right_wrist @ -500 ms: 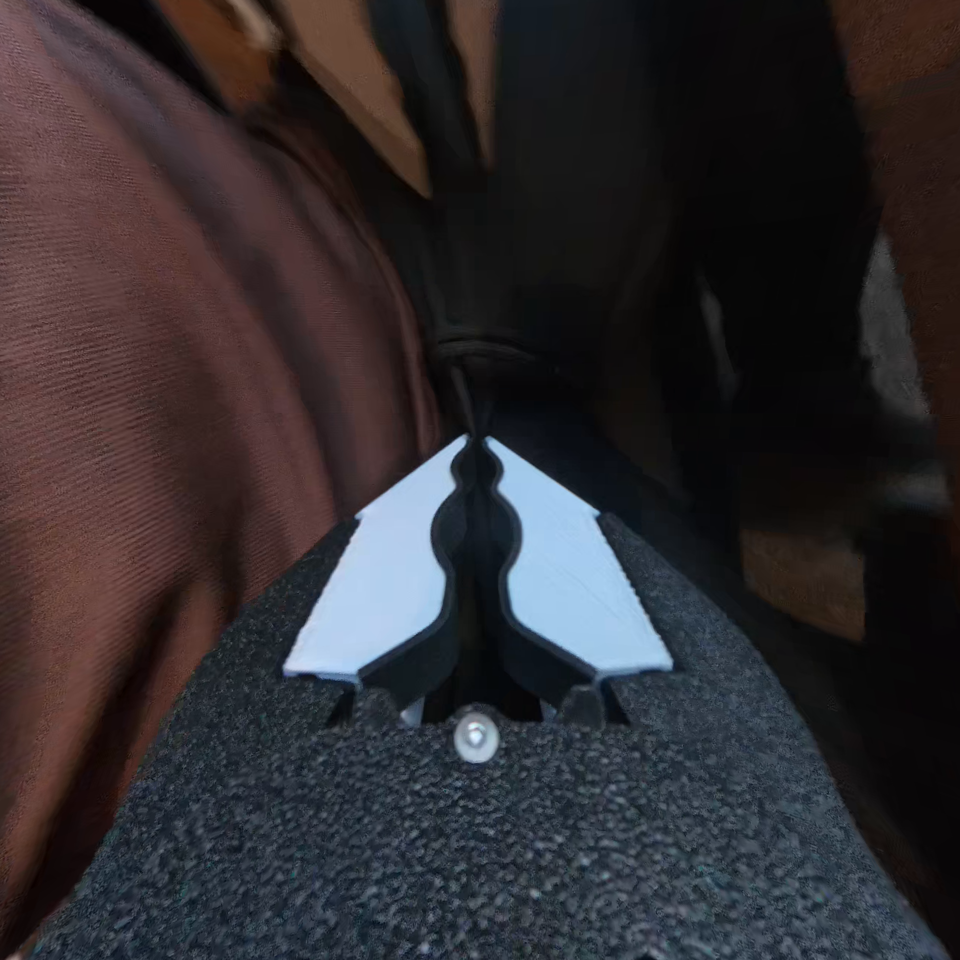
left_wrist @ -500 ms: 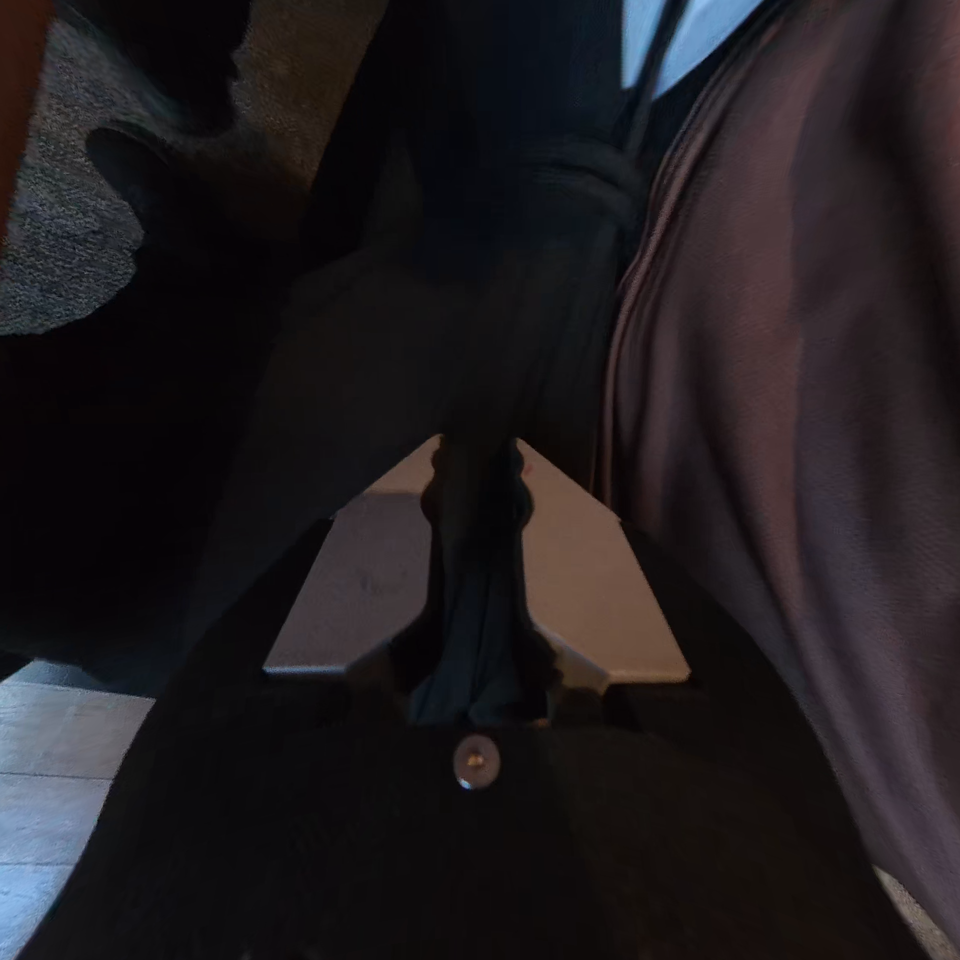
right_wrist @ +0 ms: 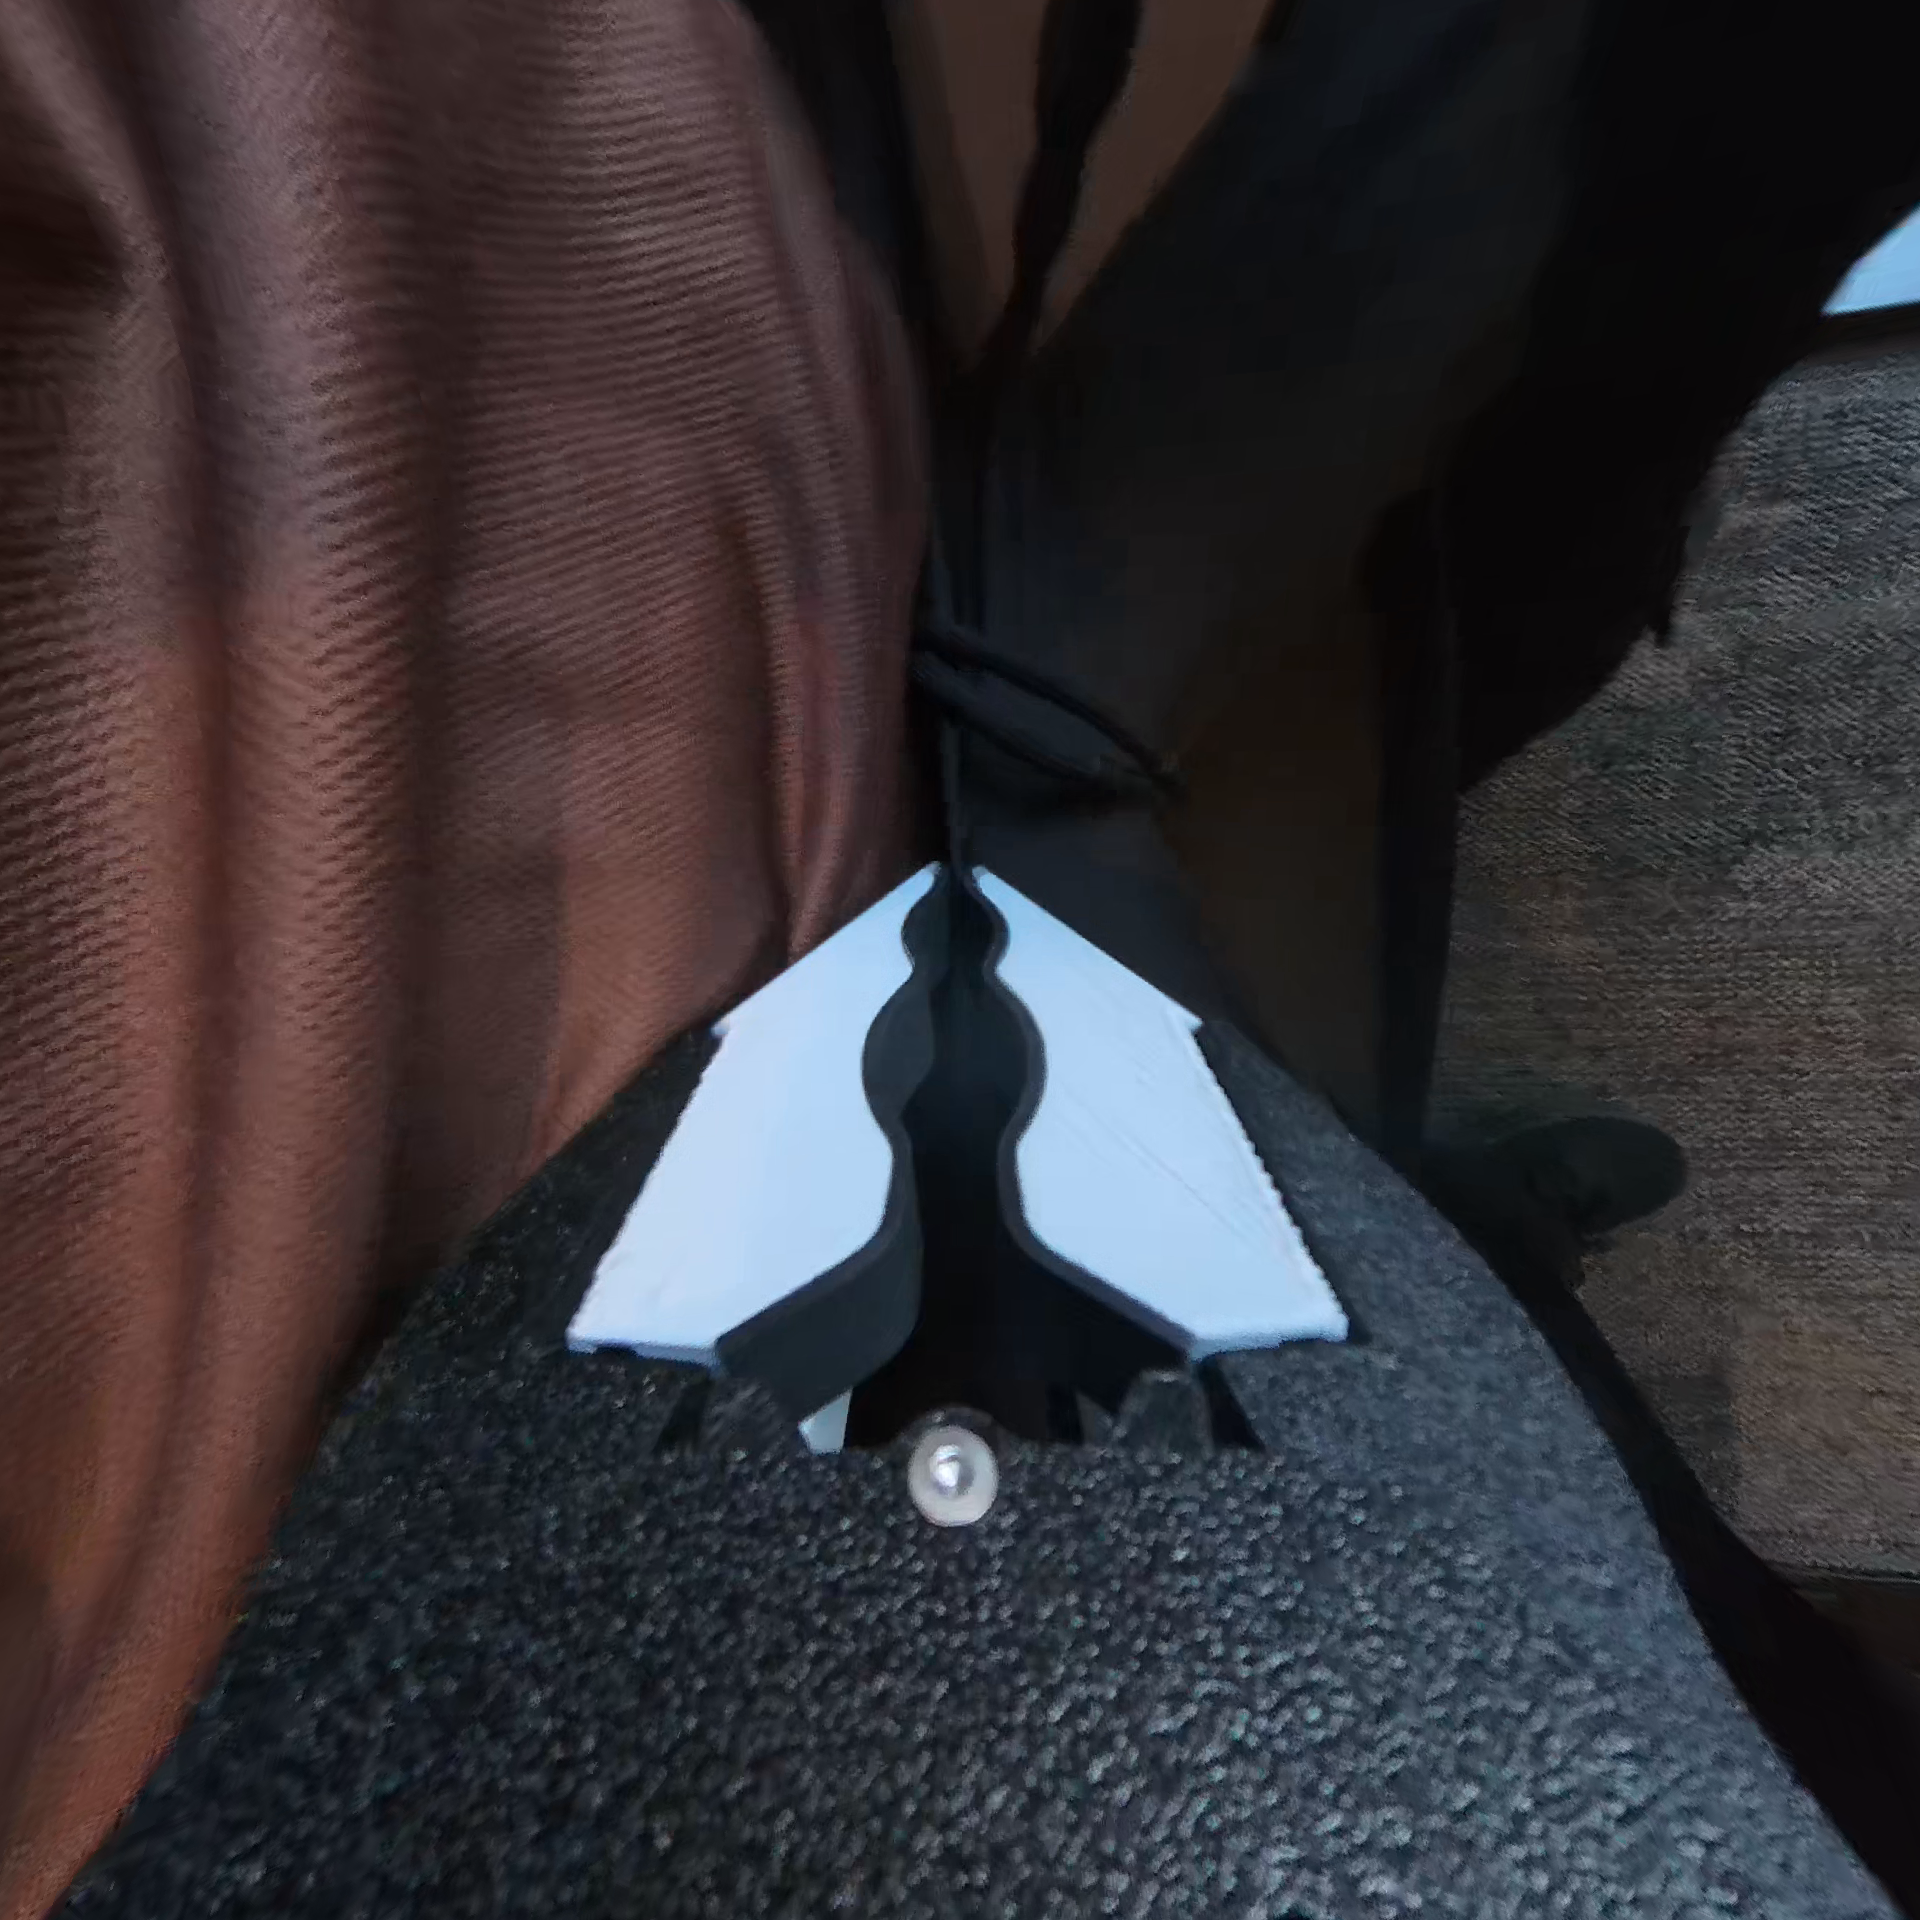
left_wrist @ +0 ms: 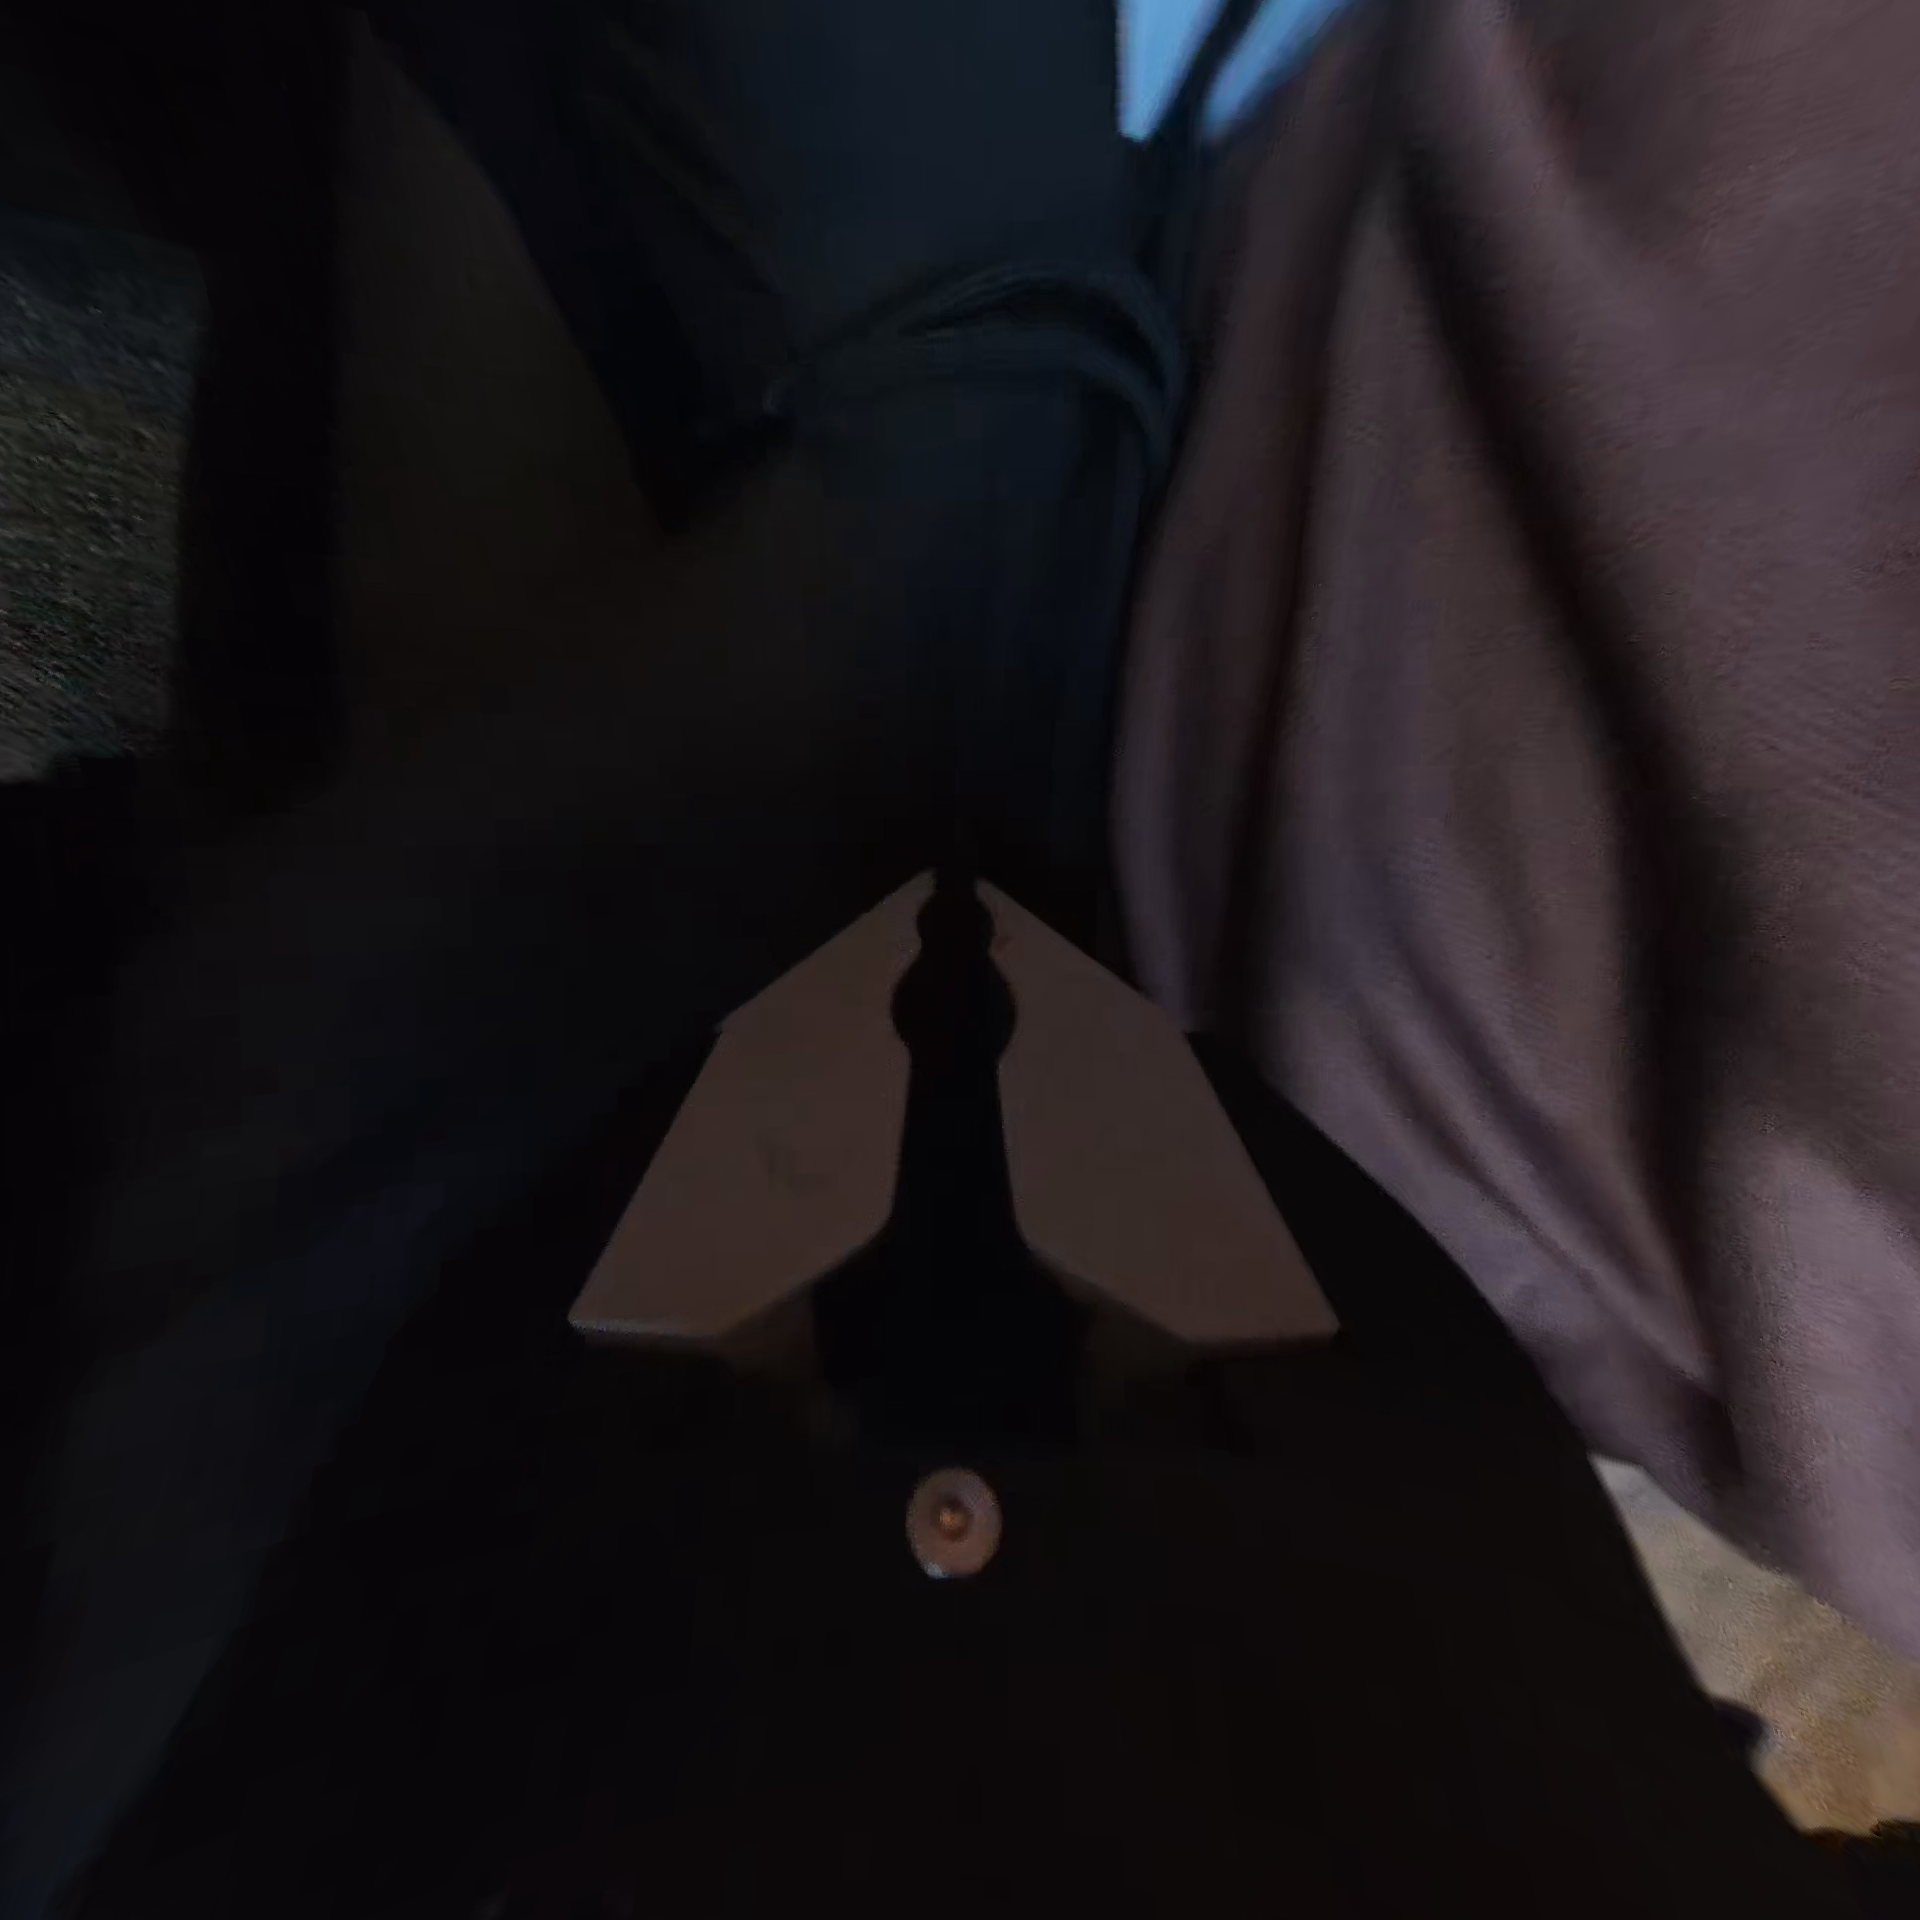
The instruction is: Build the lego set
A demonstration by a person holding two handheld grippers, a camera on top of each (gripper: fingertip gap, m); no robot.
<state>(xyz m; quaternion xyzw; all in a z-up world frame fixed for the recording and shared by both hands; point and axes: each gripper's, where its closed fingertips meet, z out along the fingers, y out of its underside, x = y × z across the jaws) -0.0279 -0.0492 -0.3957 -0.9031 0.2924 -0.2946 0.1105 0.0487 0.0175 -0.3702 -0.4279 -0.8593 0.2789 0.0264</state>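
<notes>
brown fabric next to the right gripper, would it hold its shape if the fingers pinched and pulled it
Probably not. The brown fabric hangs in soft folds, so it likely flops and bunches. Its fine ribbed weave suggests it is light and offers some grip. The right gripper is shut and empty beside it; whether they touch is unclear.

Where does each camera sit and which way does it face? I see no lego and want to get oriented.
Left wrist view: on the left gripper, fingertips together, facing dark clothing and brown fabric at right; very dim.
Right wrist view: on the right gripper, fingertips together, facing brown fabric at left, carpet at right.
Shared: brown fabric, dark clothing; no lego in either.
</notes>
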